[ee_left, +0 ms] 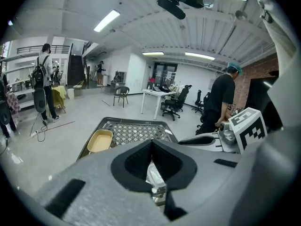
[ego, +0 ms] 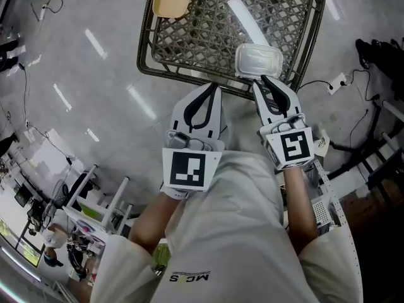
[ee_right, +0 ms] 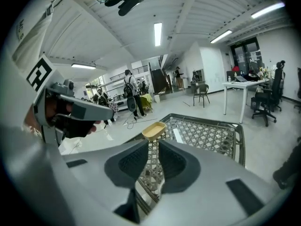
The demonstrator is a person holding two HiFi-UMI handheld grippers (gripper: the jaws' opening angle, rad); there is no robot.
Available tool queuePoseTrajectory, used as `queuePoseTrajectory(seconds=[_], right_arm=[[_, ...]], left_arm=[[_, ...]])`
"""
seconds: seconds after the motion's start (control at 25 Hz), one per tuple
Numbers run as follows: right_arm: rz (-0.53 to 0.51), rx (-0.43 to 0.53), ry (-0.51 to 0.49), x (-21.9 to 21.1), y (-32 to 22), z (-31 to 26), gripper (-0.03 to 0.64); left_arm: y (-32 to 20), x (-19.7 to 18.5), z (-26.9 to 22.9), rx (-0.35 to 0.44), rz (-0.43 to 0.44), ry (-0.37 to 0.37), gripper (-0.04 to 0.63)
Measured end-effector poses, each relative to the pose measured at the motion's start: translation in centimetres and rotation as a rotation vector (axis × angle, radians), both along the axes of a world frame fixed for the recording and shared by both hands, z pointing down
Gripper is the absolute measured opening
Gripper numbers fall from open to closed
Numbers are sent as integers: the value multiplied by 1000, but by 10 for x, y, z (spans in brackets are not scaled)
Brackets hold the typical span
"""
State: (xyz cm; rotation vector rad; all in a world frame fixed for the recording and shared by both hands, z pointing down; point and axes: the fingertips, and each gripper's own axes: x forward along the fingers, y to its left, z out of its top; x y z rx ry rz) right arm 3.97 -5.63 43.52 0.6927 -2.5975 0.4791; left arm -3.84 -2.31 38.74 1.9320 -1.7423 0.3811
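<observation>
Black left fingers (ee_left: 136,161) pressed together, right fingers (ee_right: 127,166) slightly apart; forearms outstretched near wire basket (ego: 208,30).

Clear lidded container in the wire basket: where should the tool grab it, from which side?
Probably the thin rim lip on the near long edge of the clear container, coming down from above with the right tool. It lies flat, lid up, close to the near wall of the wire basket, so a level approach looks blocked, and its body looks wide for the jaws.
</observation>
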Motion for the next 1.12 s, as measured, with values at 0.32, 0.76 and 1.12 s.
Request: queuePoseTrajectory(seconds=[0.32,0.76,1.12], right_arm=[[-48,-47,81,-13,8,63,109],[-86,-125,197,-24,25,144,149],[-125,-116,335,-19,35,204,150]], left_arm=[[2,-11,41,-44,-14,20,25],[1,-15,67,-77,-31,36,25],[6,-24,78,-99,-67,51,25]])
